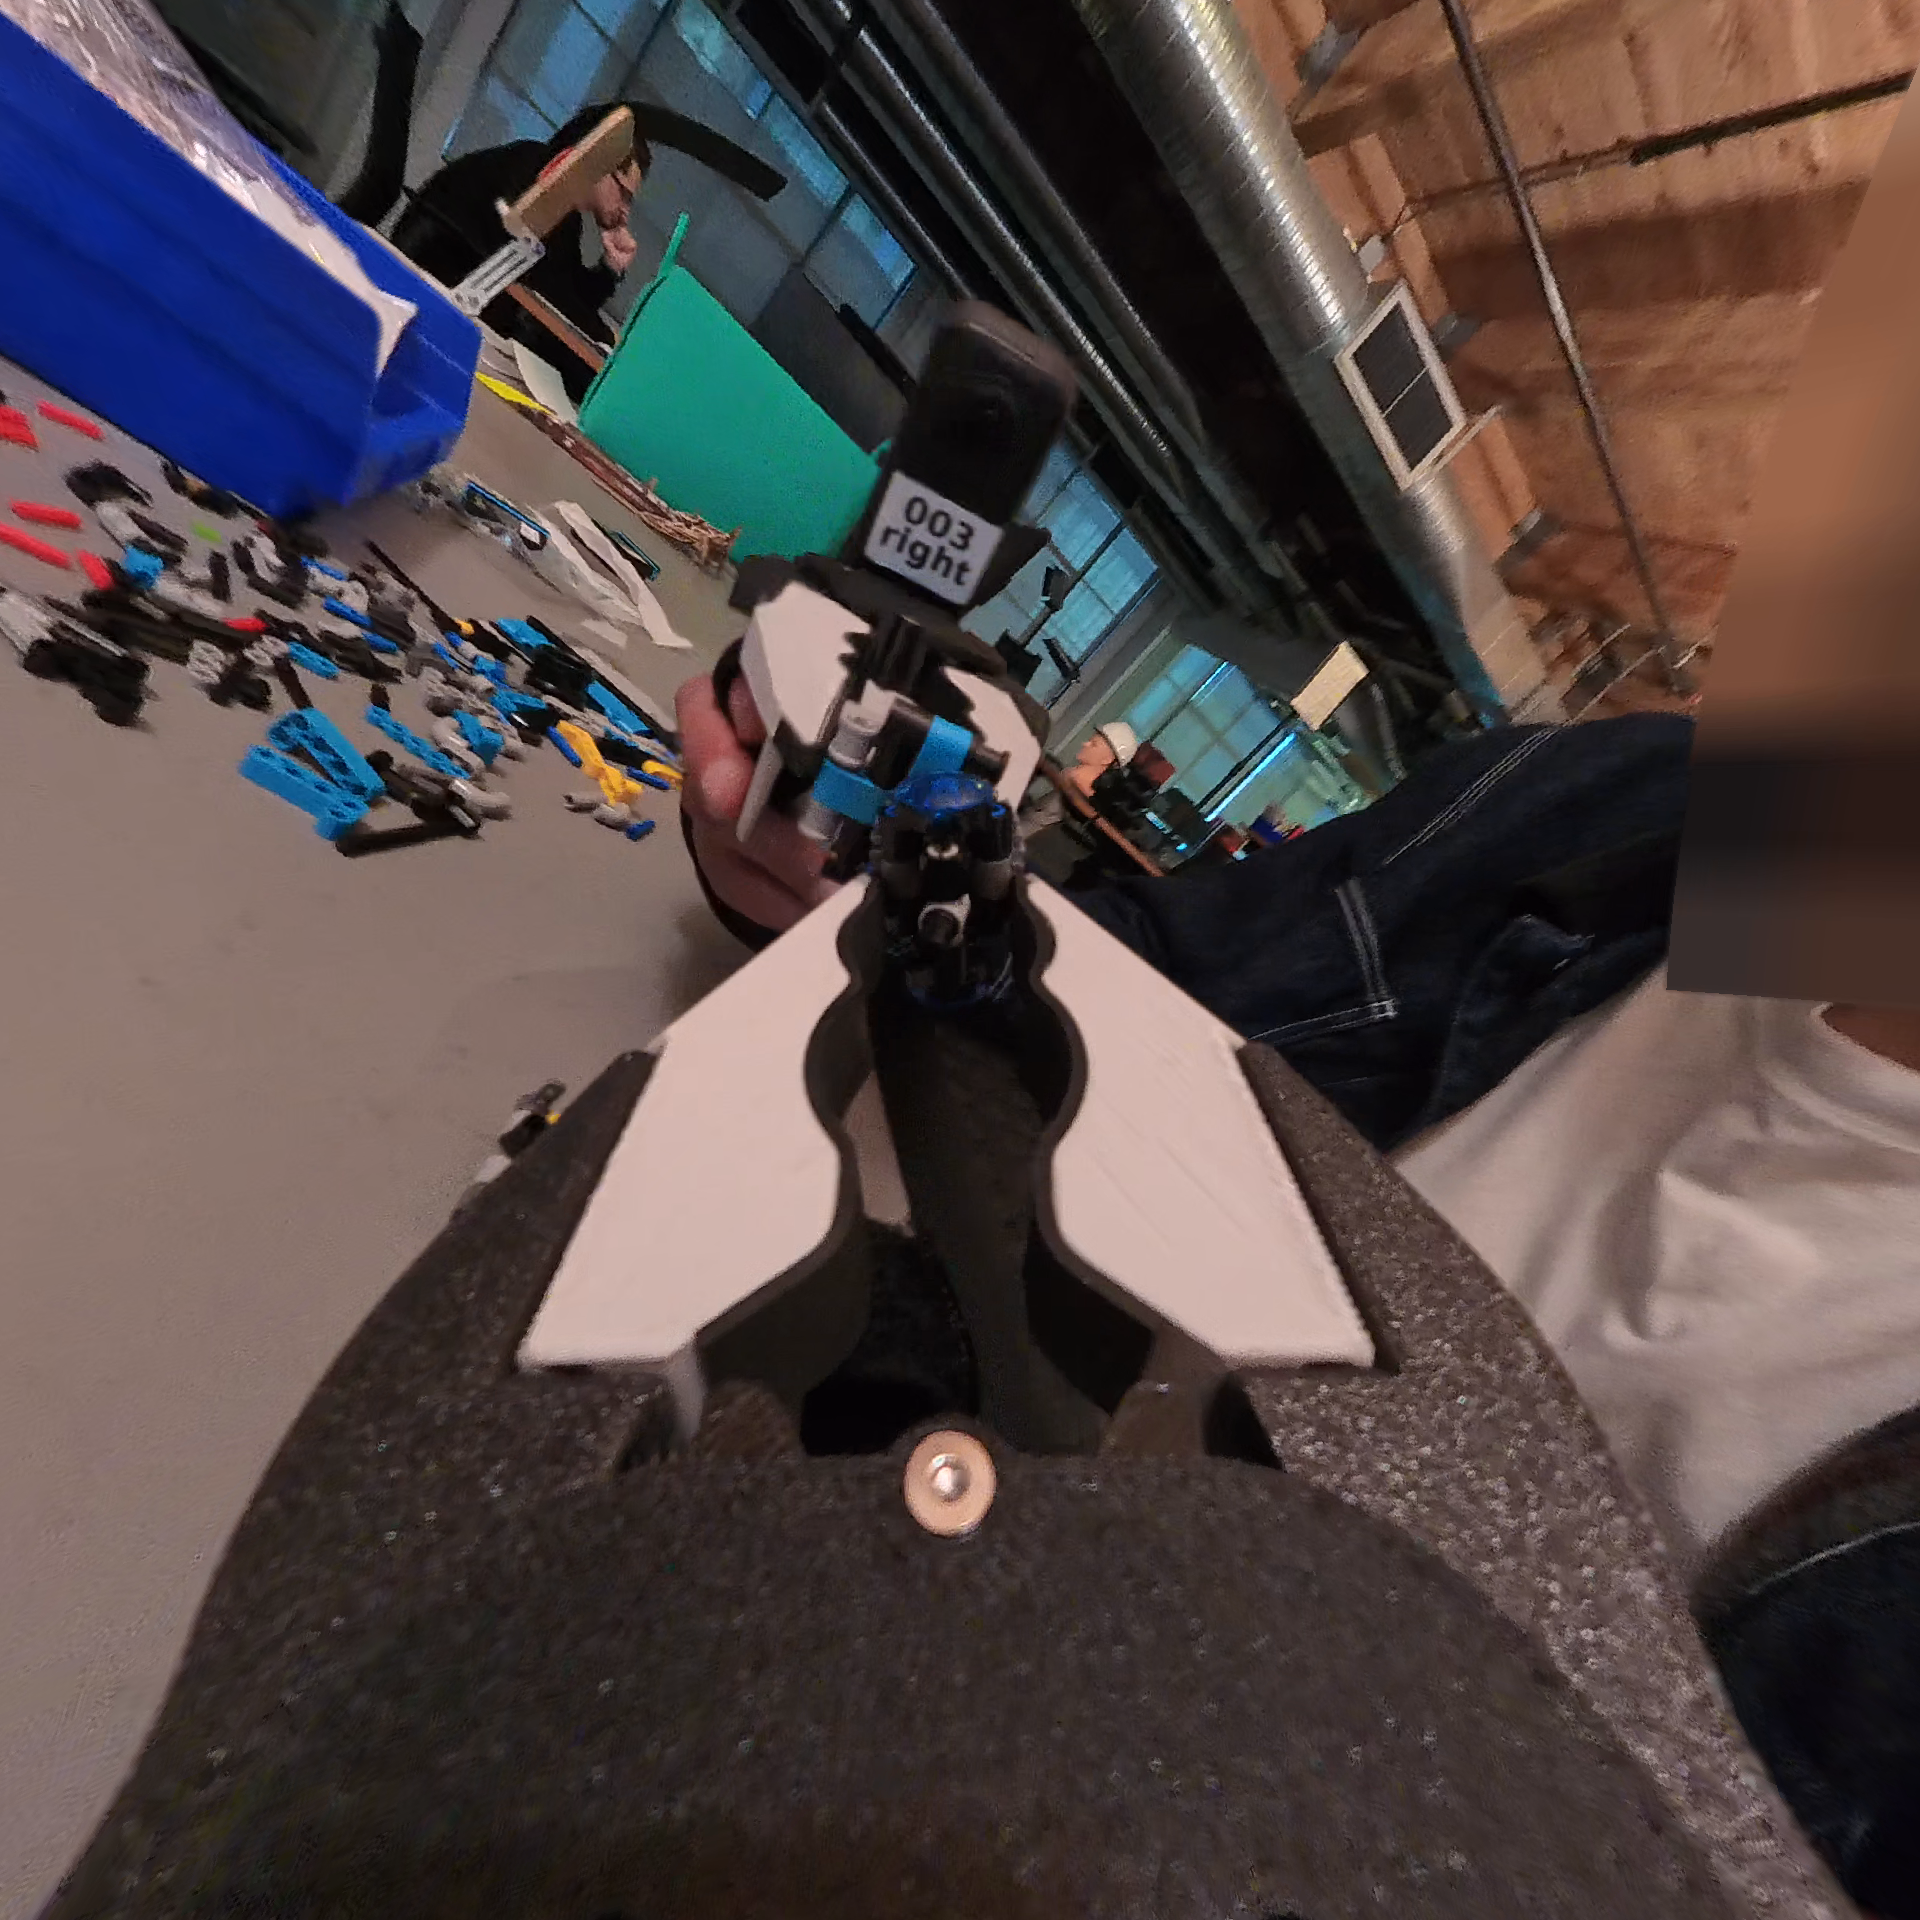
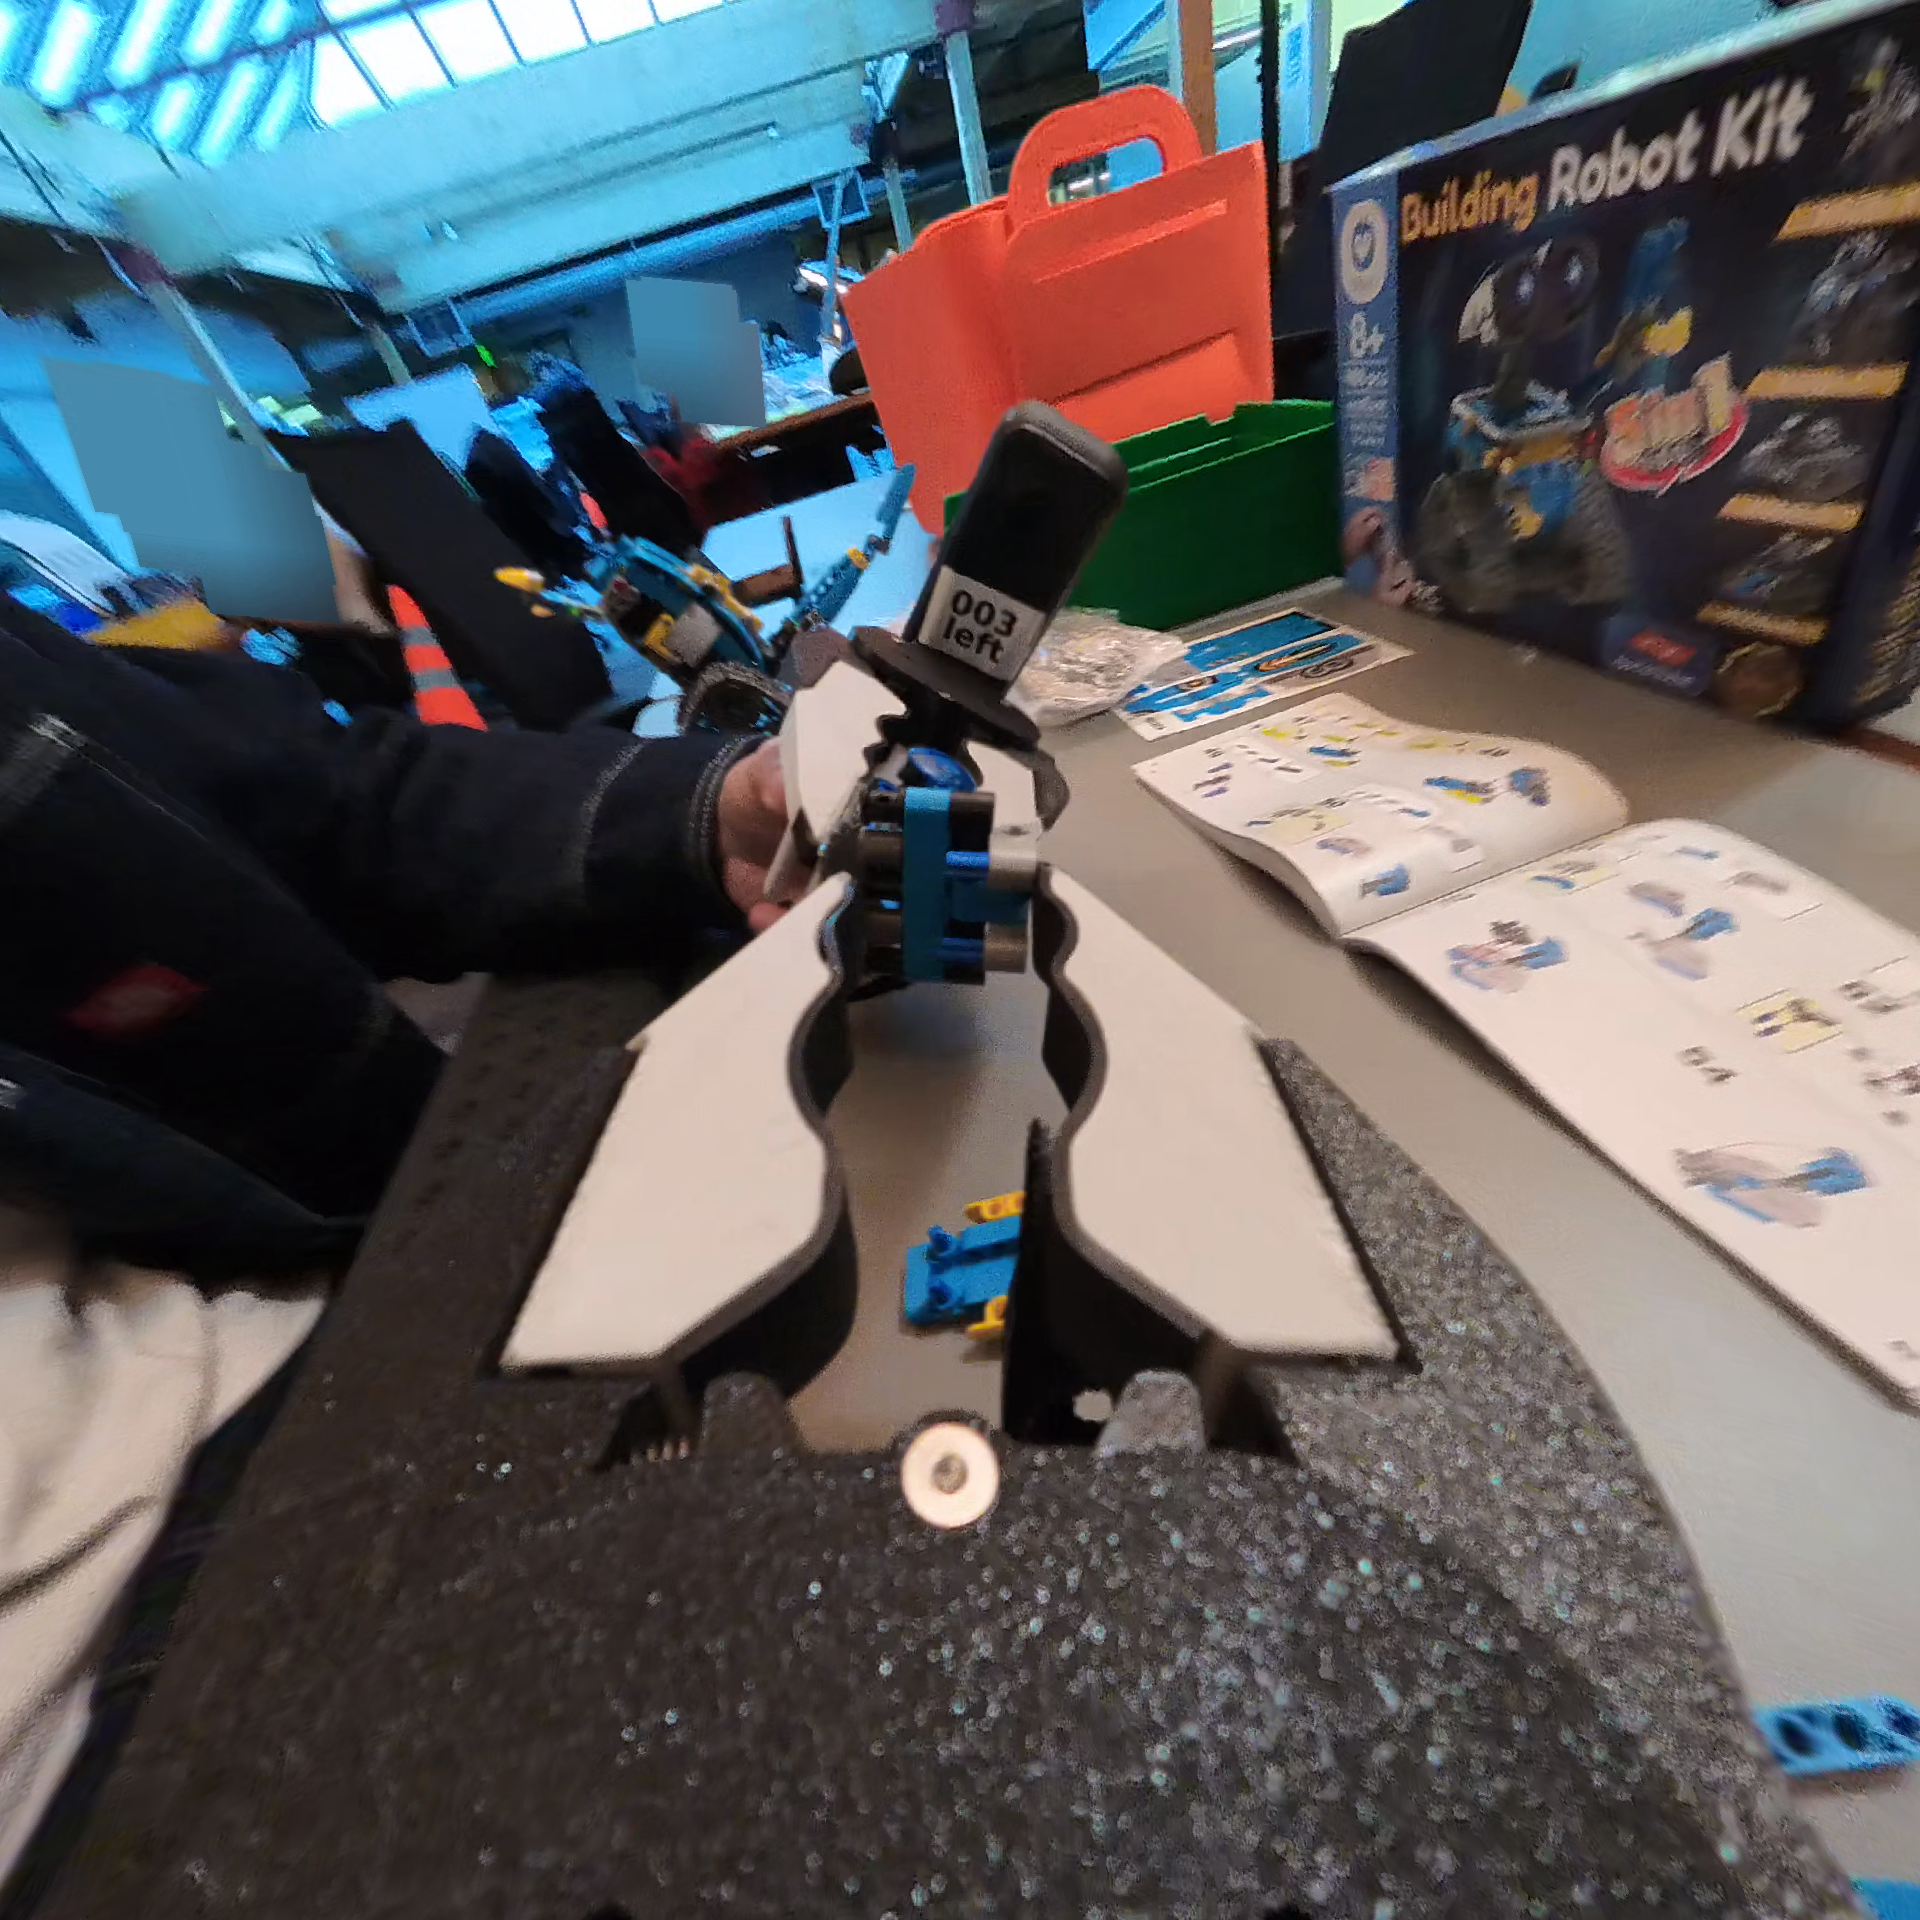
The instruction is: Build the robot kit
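Grey tabletop (image 2: 1455,1195) fills a busy workshop. Nearest, a loose blue-and-yellow piece (image 2: 961,1262) lies under the right gripper (image 2: 940,914), whose fingers clench a blue and black brick assembly (image 2: 945,883). From 12 o'clock the left gripper (image 1: 940,904) grasps the same assembly end-on, apparently steadying it in mid-air. An open instruction booklet (image 2: 1558,914) lies at 2 o'clock; scattered bricks (image 1: 312,665) lie farther off.
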